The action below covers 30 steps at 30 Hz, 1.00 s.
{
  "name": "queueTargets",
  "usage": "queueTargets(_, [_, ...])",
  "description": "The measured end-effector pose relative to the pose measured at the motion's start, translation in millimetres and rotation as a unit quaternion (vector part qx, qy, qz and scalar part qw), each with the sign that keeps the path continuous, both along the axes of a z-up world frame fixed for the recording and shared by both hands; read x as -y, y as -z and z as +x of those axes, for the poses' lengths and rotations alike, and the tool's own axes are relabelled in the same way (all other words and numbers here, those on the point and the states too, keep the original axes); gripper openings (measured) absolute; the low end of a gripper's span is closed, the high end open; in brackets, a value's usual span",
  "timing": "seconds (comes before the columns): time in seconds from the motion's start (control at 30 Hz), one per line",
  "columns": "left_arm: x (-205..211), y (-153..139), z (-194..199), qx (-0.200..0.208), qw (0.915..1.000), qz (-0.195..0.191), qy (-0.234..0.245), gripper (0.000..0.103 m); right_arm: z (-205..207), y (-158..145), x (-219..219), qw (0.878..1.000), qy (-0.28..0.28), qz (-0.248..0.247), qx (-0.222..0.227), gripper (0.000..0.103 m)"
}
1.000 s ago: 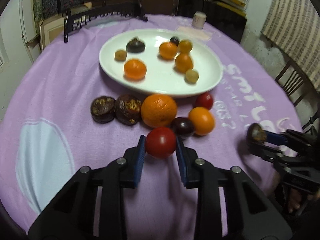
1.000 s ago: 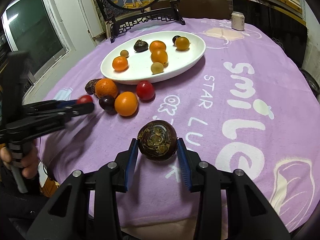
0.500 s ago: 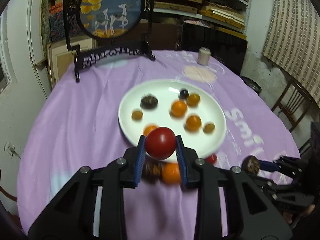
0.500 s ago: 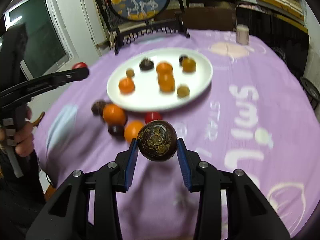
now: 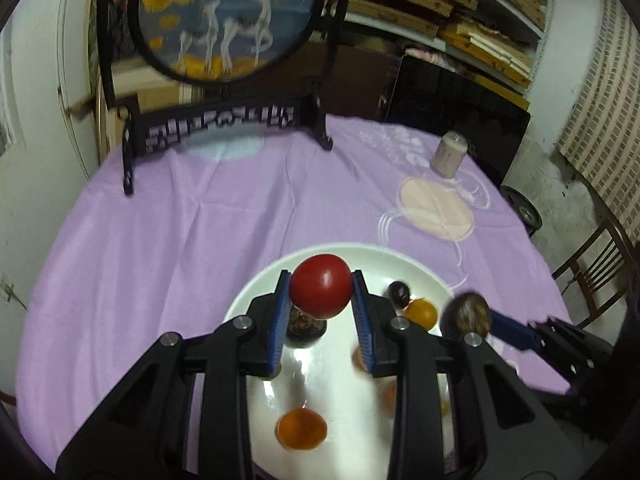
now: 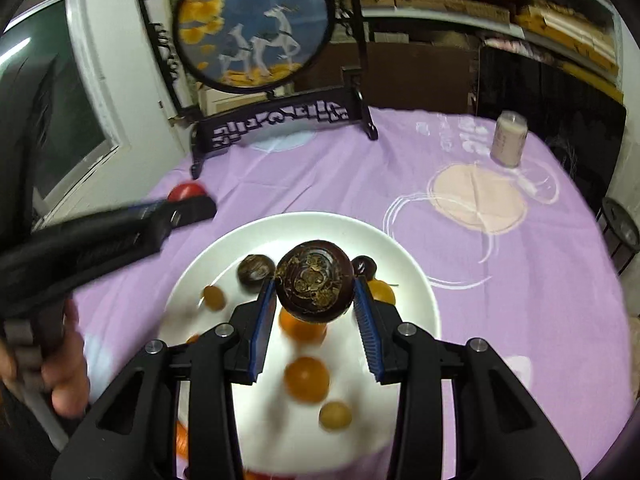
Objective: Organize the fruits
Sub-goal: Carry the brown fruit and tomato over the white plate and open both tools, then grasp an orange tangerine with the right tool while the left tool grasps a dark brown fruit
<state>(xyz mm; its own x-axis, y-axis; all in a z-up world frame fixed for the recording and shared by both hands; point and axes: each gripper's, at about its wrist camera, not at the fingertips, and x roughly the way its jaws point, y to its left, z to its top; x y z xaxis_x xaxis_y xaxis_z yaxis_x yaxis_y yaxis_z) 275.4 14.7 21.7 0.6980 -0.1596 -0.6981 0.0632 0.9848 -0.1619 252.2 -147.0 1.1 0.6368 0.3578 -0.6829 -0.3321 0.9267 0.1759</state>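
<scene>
My left gripper (image 5: 321, 292) is shut on a red tomato (image 5: 321, 286) and holds it above the white plate (image 5: 260, 284). My right gripper (image 6: 315, 288) is shut on a dark brown passion fruit (image 6: 315, 285) and holds it over the same plate (image 6: 416, 280). The plate holds several small orange fruits (image 6: 307, 378), a dark plum (image 6: 365, 266) and another brown fruit (image 6: 255, 272). In the left wrist view the right gripper with its passion fruit (image 5: 466, 316) is at the right. In the right wrist view the left gripper with the tomato (image 6: 187, 192) is at the left.
A round painted screen on a black carved stand (image 5: 224, 120) stands at the table's far side. A small pale jar (image 5: 448, 154) stands at the far right. The purple tablecloth (image 5: 200, 216) covers the round table. A wooden chair (image 5: 592, 268) is at the right.
Both grippers have risen from the tablecloth and moved forward over the plate with their fruits. The loose fruits in front of the plate have dropped out of view.
</scene>
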Motion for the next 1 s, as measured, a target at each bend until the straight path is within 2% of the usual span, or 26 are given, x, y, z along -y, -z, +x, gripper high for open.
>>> queueTargets(0.07, [0.3,12.9,4.8,-0.013,0.9999,0.011,0.003,0.03,5.8,15.2,-0.6,1.0,-0.002,-0.003,-0.016,0.04])
queueTargets(0.17, [-2.8,29.2,12.1,-0.036,0.9993,0.002,0.0,0.03,6.2,27.9,-2.1,0.999,-0.001,-0.024,-0.024,0.04])
queueTargets(0.47, [4.0,40.1,4.2,-0.045,0.9989,0.011,0.008,0.032,9.3,37.7,4.0,0.998,0.02,-0.043,-0.03,0.041])
queueTargets(0.5, [4.3,39.9,2.7,-0.043,0.999,0.013,0.008,0.038,9.4,38.7,4.2,0.998,0.025,-0.048,-0.028,0.043])
queueTargets(0.53, [4.6,39.0,2.0,-0.04,0.999,0.015,0.008,0.05,8.6,38.8,4.5,0.998,0.027,-0.052,-0.025,0.049])
queueTargets(0.57, [4.8,37.6,0.4,-0.036,0.9992,0.018,0.008,0.055,6.4,37.8,4.7,0.998,0.029,-0.056,-0.019,0.055])
queueTargets(0.6, [4.9,35.1,-2.7,-0.028,0.9994,0.022,0.006,0.06,4.6,36.4,4.8,0.998,0.03,-0.056,-0.014,0.057])
queueTargets(0.87, [6.4,26.0,-16.3,-0.01,0.9997,0.018,0.015,0.061,-5.3,32.4,3.4,0.998,0.025,-0.059,0.0,0.059])
queueTargets(1.0, [9.5,17.1,-38.8,0.011,0.9996,0.022,0.012,0.063,-24.7,24.8,2.8,0.997,0.028,-0.066,0.026,0.059])
